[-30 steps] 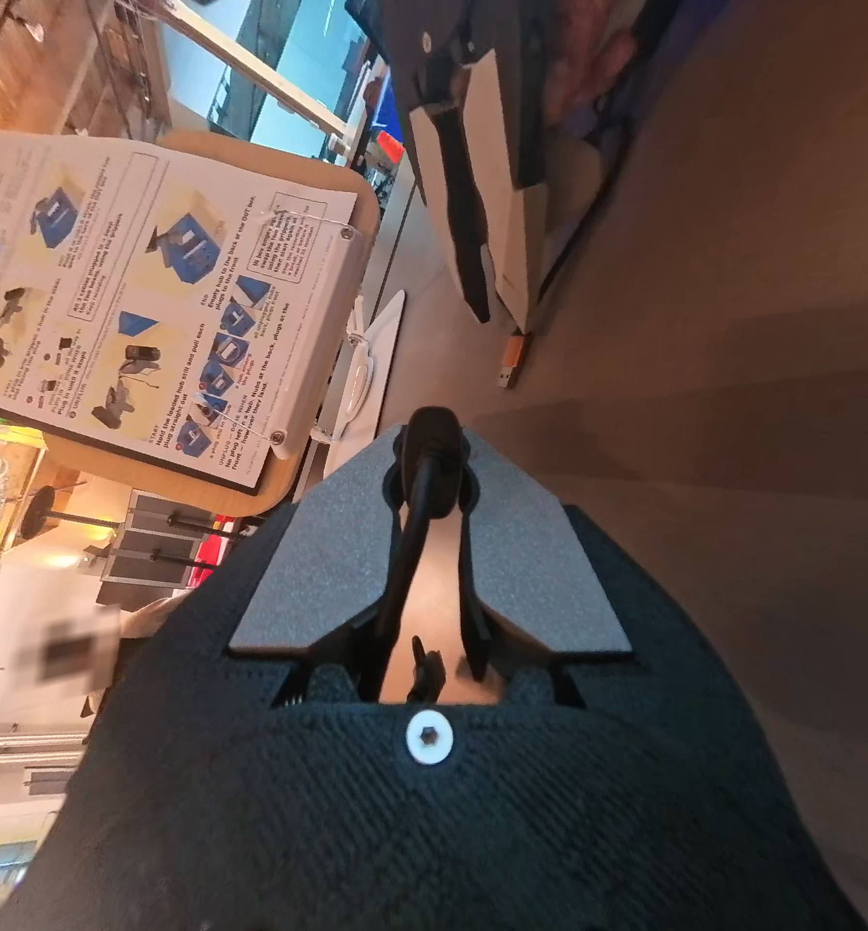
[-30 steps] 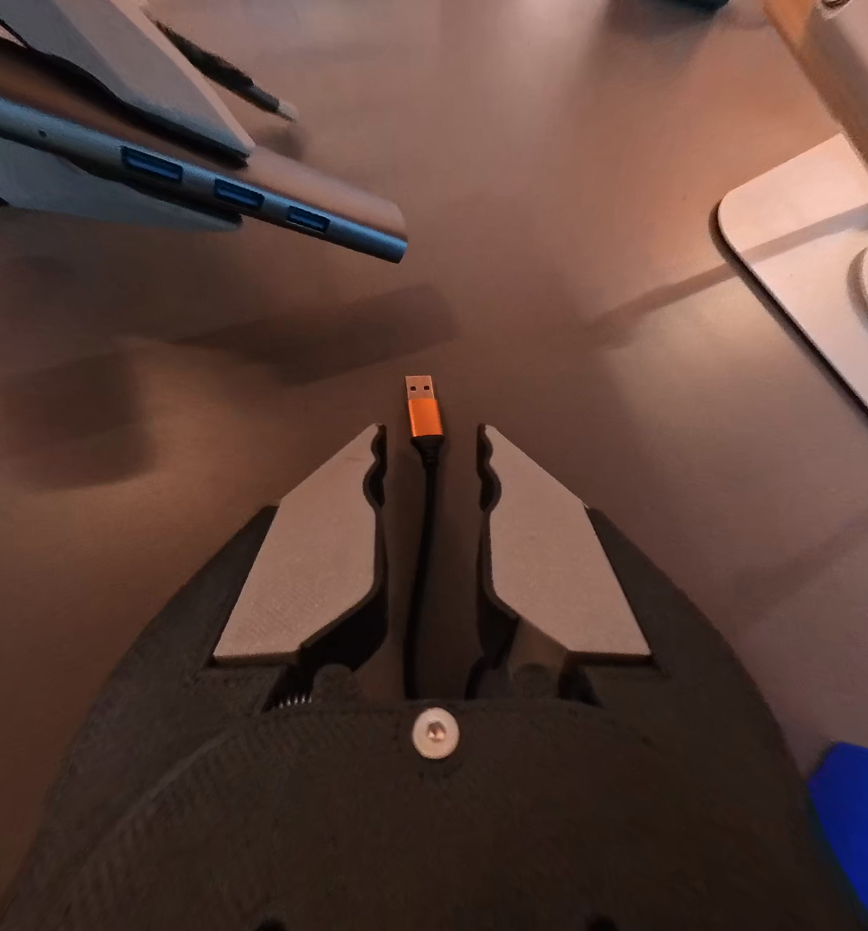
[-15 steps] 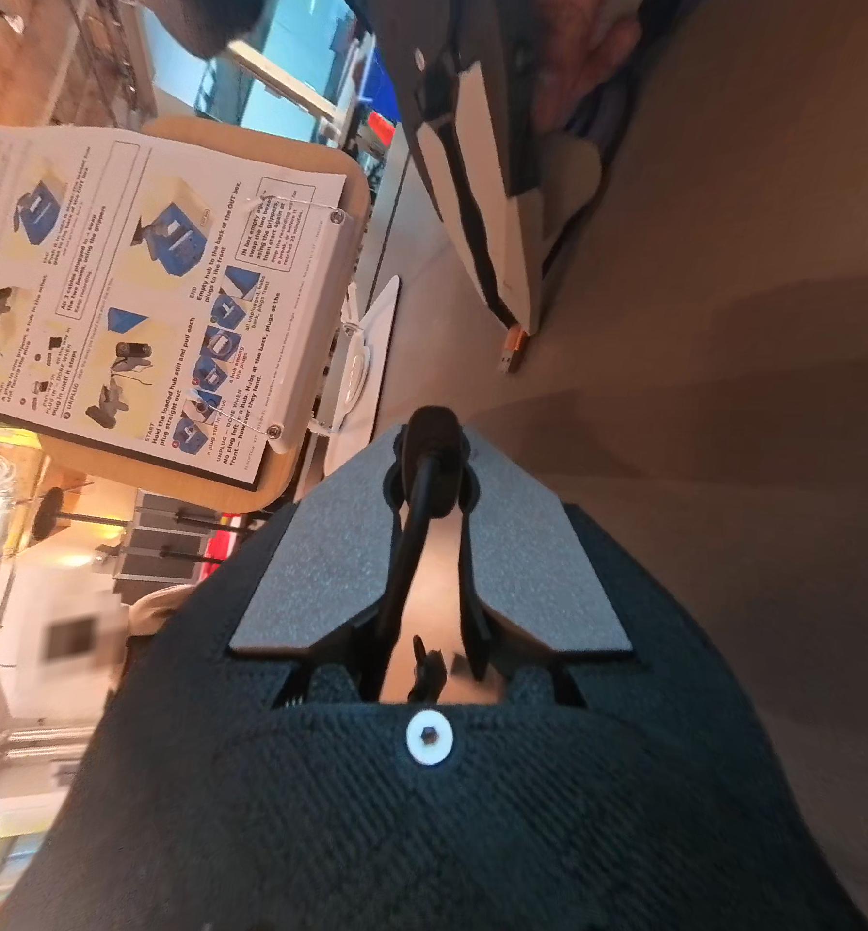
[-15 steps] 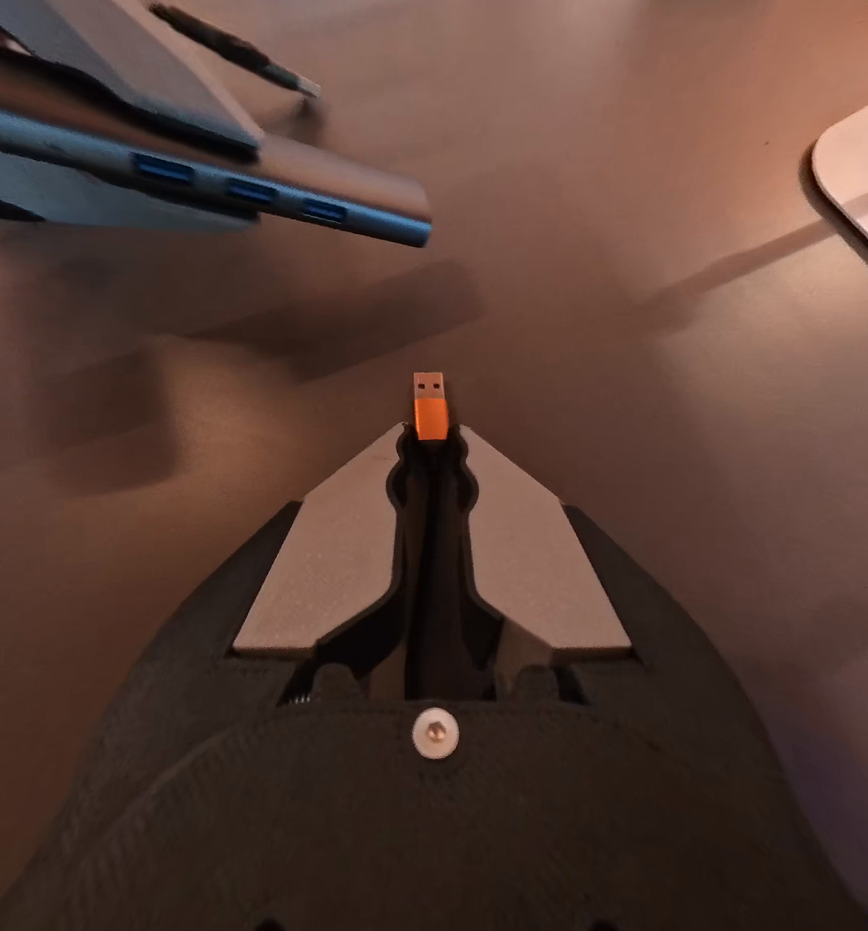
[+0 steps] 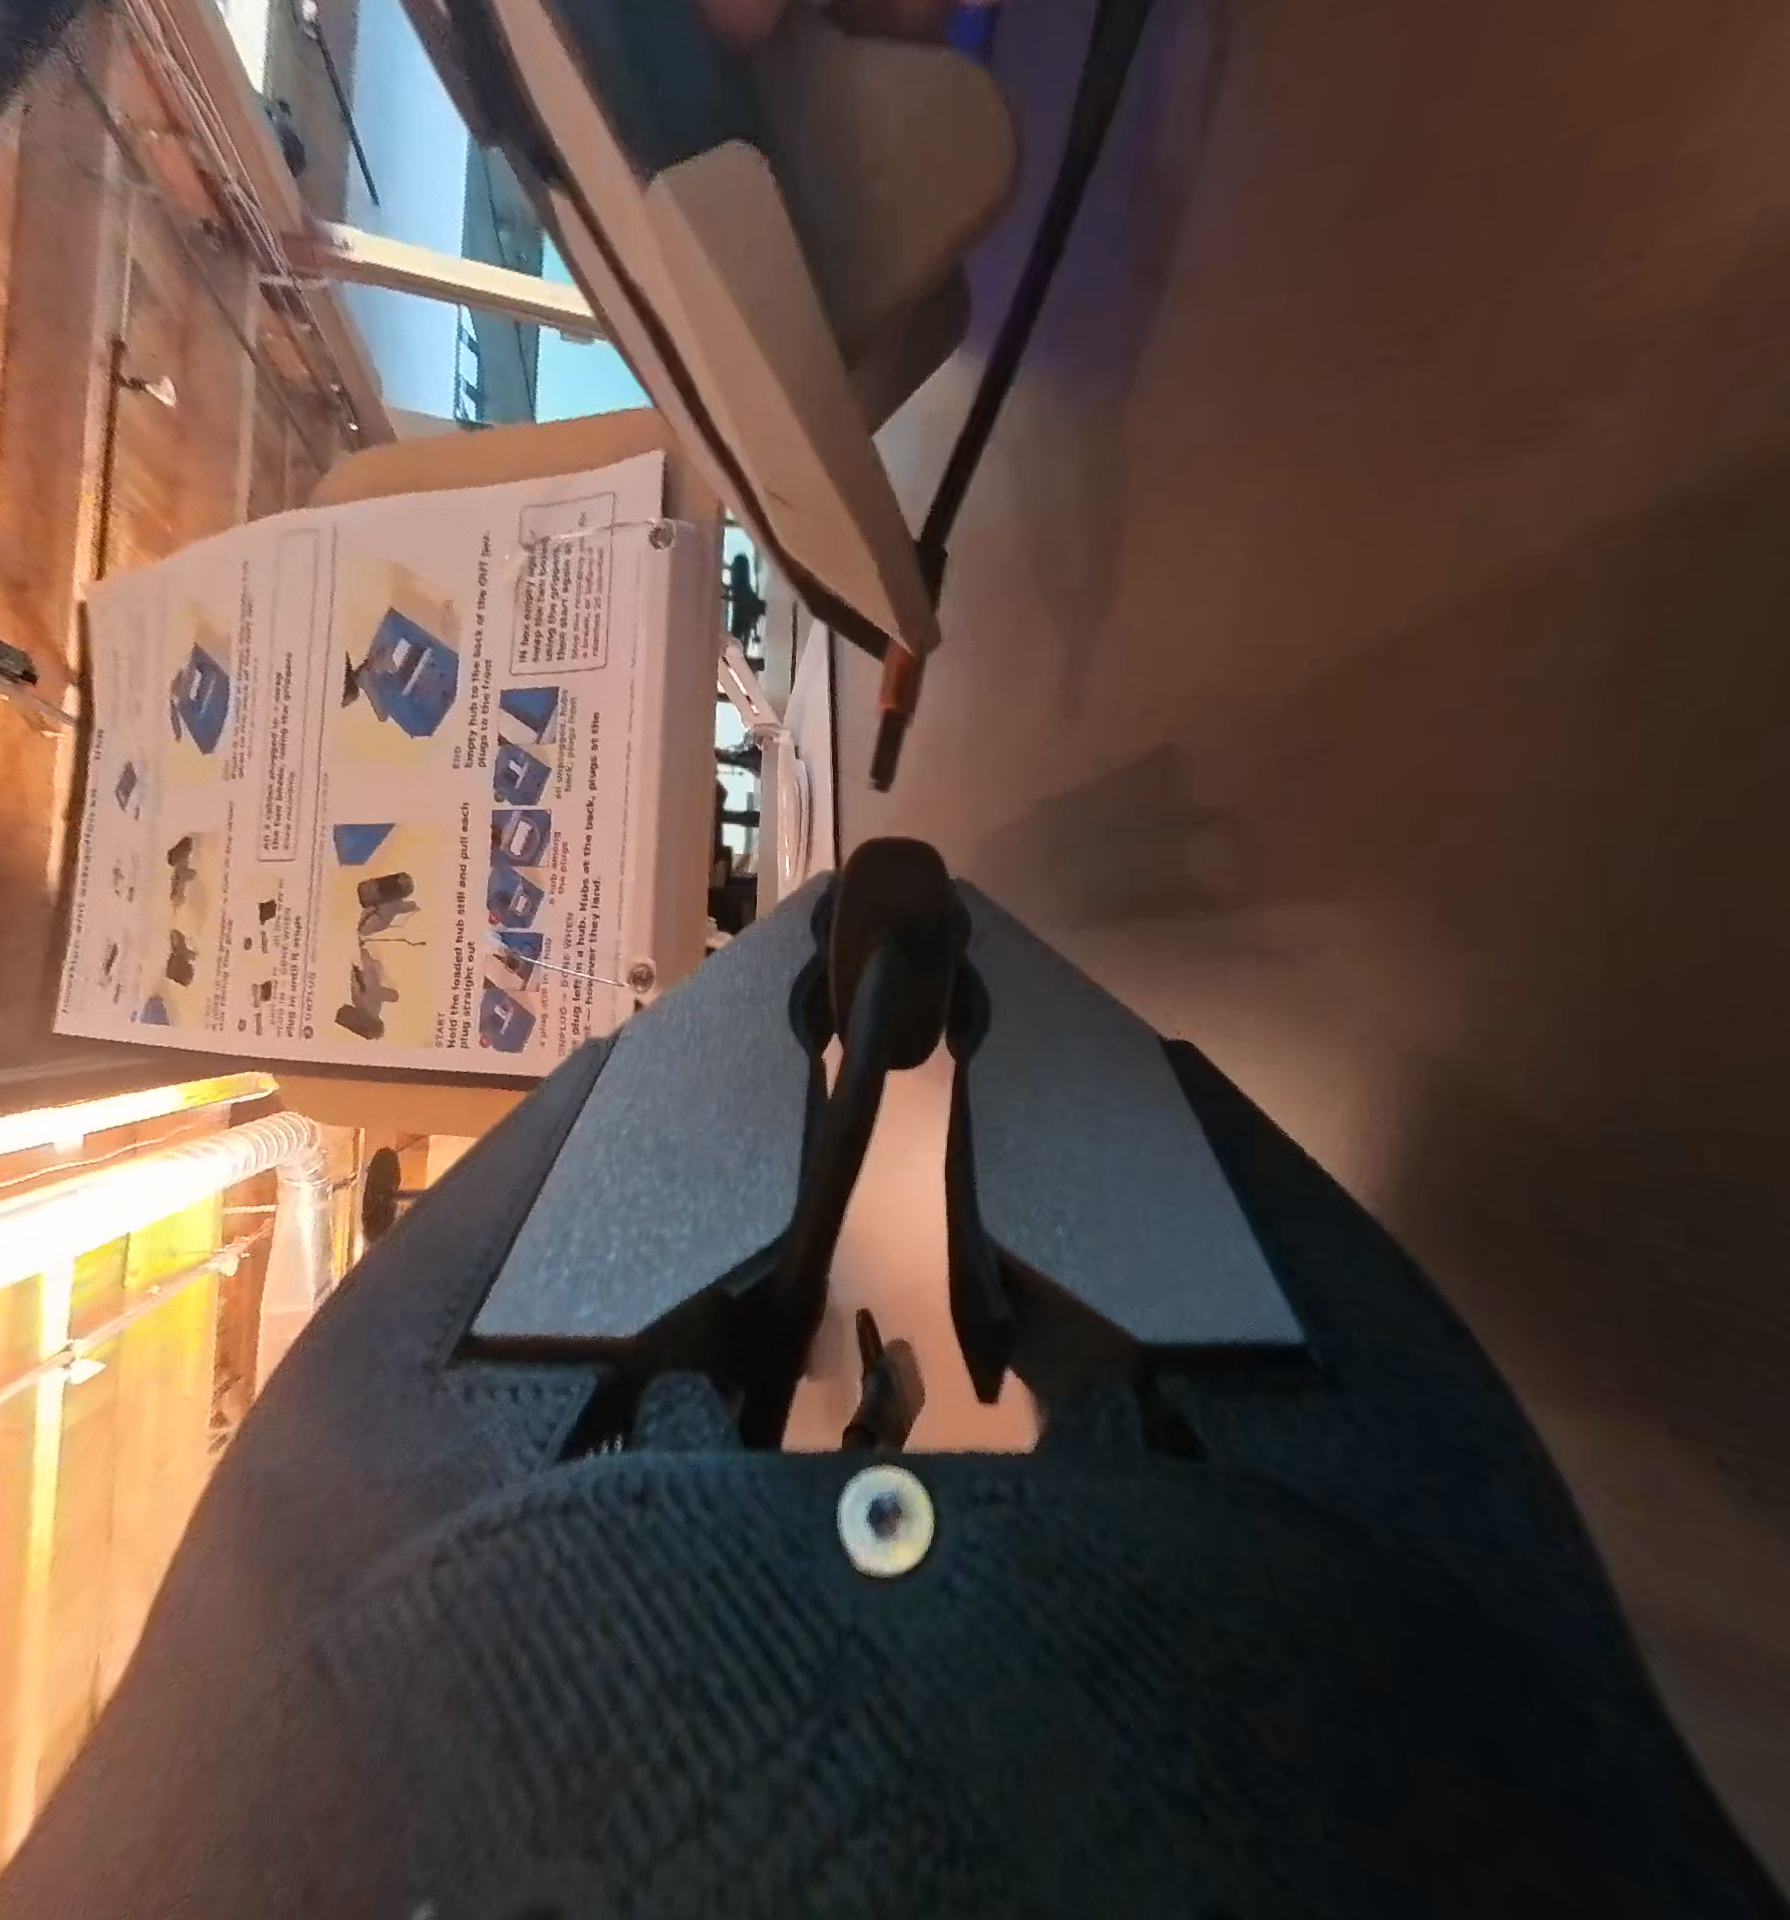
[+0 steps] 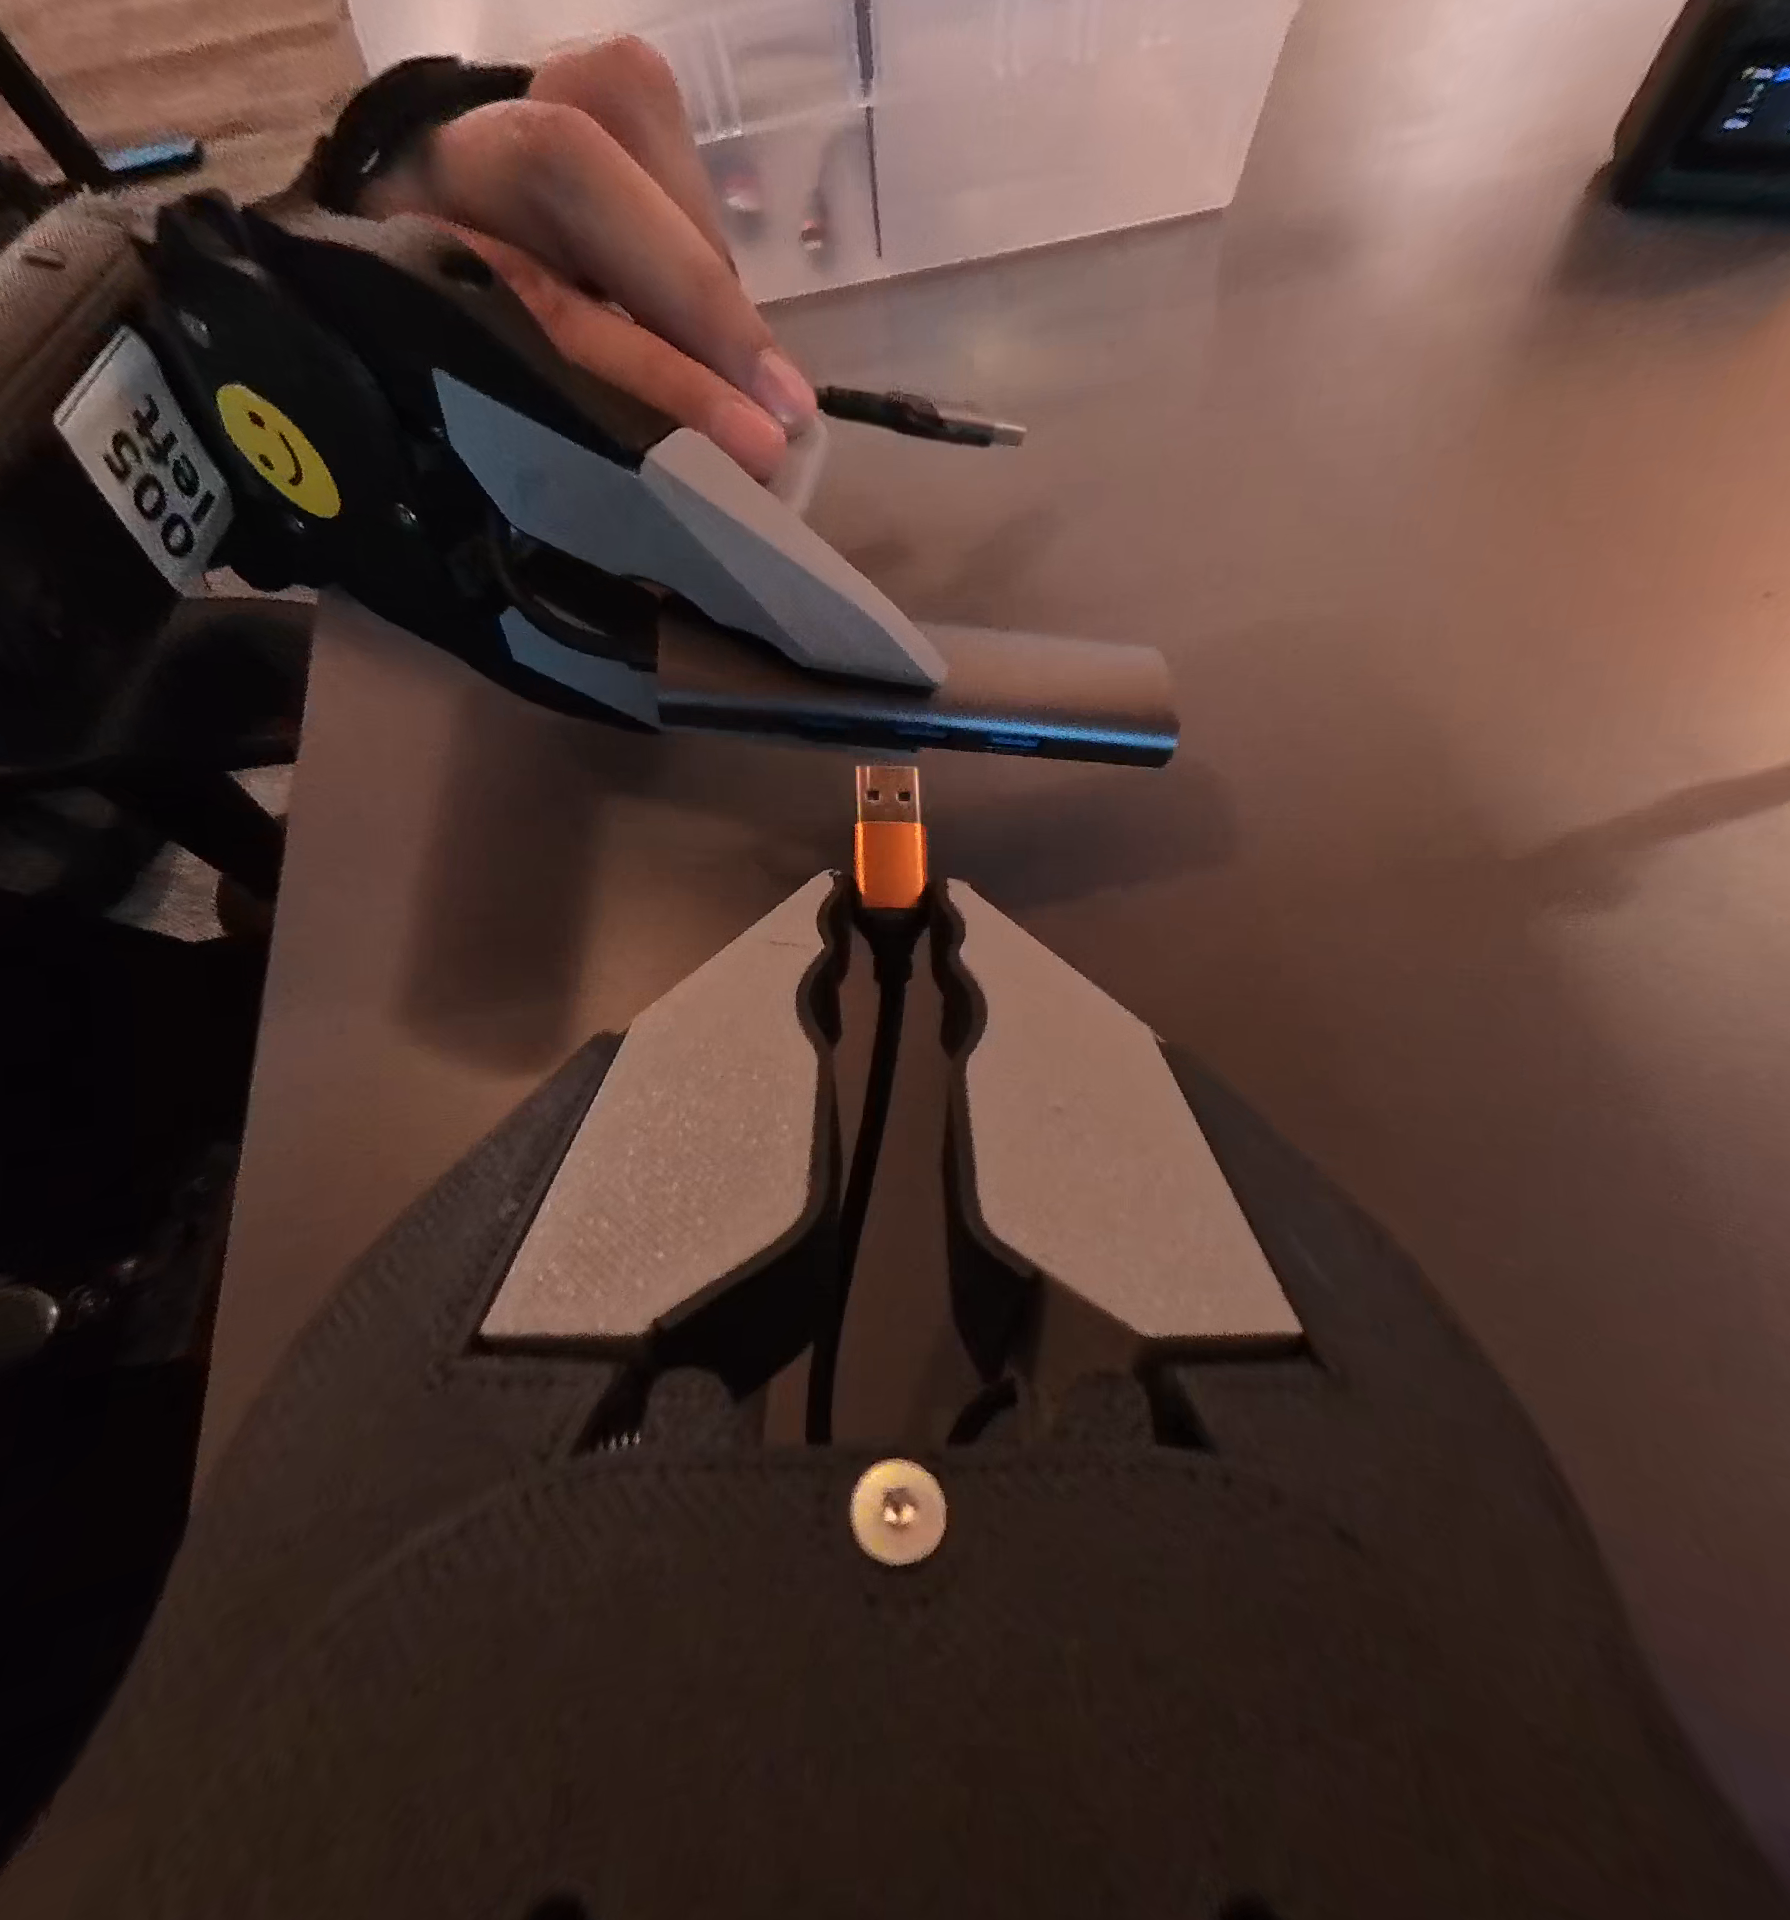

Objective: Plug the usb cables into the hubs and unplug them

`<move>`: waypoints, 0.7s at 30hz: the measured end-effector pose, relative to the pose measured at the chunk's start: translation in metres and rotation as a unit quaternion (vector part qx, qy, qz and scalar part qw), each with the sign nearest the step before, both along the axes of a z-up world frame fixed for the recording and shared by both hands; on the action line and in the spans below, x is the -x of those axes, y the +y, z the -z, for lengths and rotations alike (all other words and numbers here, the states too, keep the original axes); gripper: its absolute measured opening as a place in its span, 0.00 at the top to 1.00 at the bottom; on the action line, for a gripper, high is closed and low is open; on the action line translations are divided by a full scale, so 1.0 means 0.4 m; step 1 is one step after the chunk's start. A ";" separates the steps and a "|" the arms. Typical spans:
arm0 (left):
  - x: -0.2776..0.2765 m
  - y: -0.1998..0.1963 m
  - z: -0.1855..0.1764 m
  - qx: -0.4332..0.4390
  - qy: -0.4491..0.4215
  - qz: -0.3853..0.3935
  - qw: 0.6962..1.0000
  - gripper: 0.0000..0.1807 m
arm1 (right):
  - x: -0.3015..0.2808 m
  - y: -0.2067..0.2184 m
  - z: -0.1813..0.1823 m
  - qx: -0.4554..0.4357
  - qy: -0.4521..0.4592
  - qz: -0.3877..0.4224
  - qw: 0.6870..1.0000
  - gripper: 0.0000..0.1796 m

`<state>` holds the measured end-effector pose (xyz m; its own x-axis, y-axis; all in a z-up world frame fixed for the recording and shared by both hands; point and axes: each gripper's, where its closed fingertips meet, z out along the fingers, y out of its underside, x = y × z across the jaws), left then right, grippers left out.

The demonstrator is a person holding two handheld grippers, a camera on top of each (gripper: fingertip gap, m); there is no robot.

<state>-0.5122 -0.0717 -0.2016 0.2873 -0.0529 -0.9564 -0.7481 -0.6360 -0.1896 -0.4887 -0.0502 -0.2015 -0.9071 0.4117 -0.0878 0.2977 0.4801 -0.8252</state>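
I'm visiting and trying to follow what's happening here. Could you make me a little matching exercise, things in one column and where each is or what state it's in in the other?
Things:
1. orange-collared USB plug
2. flat grey USB hub
3. loose silver-tipped black cable end
4. small dark device with a lit screen

Places or states:
A. lying on the table behind the hub
B. pinched in the right gripper, just short of the ports
C. far right corner of the table
D. clamped in the left gripper, held above the table

Pairs: 1-B, 2-D, 3-A, 4-C
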 end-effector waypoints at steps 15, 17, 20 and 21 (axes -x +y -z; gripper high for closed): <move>0.006 0.012 -0.004 0.028 0.071 -0.024 0.997 0.92 | -0.017 -0.022 -0.001 -0.009 0.009 -0.007 1.000 0.93; 0.003 0.014 -0.005 0.027 0.073 -0.022 0.997 0.92 | -0.017 -0.020 -0.002 -0.011 0.012 -0.006 1.000 0.93; -0.004 0.018 -0.010 0.023 0.077 -0.017 0.997 0.92 | -0.020 -0.022 0.001 -0.016 0.014 -0.010 1.000 0.93; -0.006 0.020 -0.009 0.022 0.075 -0.016 0.997 0.92 | -0.021 -0.023 0.000 -0.017 0.018 -0.011 1.000 0.93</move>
<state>-0.5098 -0.0639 -0.1979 0.1431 -0.0893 -0.9857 -0.7450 -0.6654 -0.0479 -0.4804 -0.0593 -0.2014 -0.9182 0.3939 -0.0423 0.2580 0.5136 -0.8183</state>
